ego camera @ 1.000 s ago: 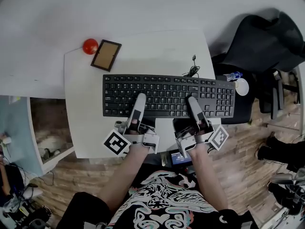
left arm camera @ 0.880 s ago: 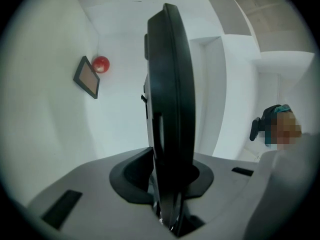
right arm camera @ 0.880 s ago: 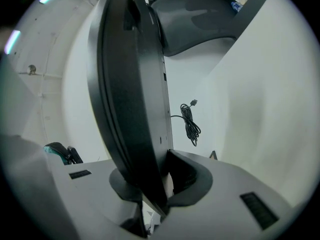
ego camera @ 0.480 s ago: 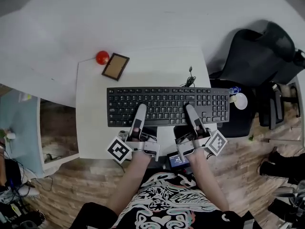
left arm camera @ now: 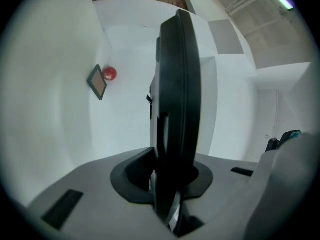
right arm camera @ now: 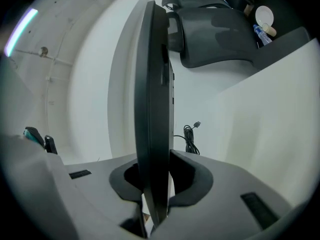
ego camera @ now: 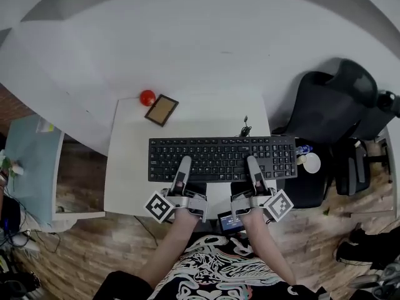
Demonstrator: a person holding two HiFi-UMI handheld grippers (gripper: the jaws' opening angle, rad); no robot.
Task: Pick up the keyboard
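Gripping: 2 hand-held grippers clamp the near long edge of the black, rectangular plastic keyboard [ego camera: 222, 158], 1 on either side of its middle.
Left gripper [ego camera: 184, 167]: its jaws stand narrowly apart with the pads pressed on the keyboard's edge from above and below. They have just been closing, with the keyboard between them.
Left gripper view: the keyboard [left arm camera: 177, 104] shows edge-on, a dark slab running straight away from the left gripper [left arm camera: 167, 184] and seated deep in the notch between its jaws.
Right gripper [ego camera: 253, 166]: its jaws are also a narrow gap apart and closed on the same edge, further toward the number-pad end.
Right gripper view: the keyboard [right arm camera: 152, 104] again shows edge-on, pinched on both faces by the right gripper [right arm camera: 156, 184].
Keyboard's place: it lies level across the near half of the white rectangular table [ego camera: 128, 167], long side toward the person. Its right end reaches past the table's right edge. Whether it is clear of the top I cannot tell.
Cable: a thin black coiled cable [ego camera: 244, 130] lies just behind the keyboard's far edge.
Far left corner: a small red ball [ego camera: 147, 97] sits beside a dark-framed brown picture frame [ego camera: 162, 110], well apart from the keyboard.
Right of the table: a black office chair [ego camera: 331, 105].
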